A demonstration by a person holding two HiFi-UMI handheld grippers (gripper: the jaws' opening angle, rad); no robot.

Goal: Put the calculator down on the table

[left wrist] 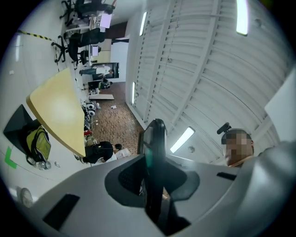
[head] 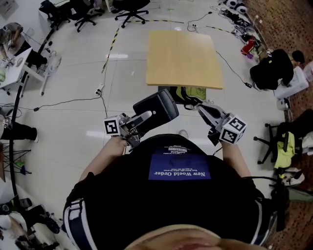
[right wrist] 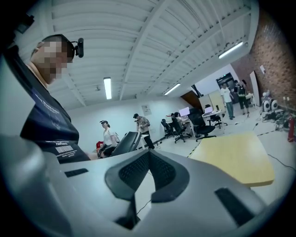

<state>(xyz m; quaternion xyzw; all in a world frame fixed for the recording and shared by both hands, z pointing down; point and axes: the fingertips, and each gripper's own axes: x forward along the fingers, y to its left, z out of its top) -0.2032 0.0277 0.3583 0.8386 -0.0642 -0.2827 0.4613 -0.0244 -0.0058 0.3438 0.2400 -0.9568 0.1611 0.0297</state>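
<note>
Calculator (head: 156, 108) is clamped in the left gripper (head: 145, 117), held in the air just short of the table (head: 183, 58). The left gripper view shows it edge-on between the jaws; only the head view shows its broad dark side. The right gripper (head: 202, 109) has its 2 jaws pressed together, empty. The pale wooden tabletop stands on a glossy white floor (head: 122, 73). A green bag (head: 195, 92) lies under its near edge, and office chairs (head: 88, 14) stand well beyond the far one.
</note>
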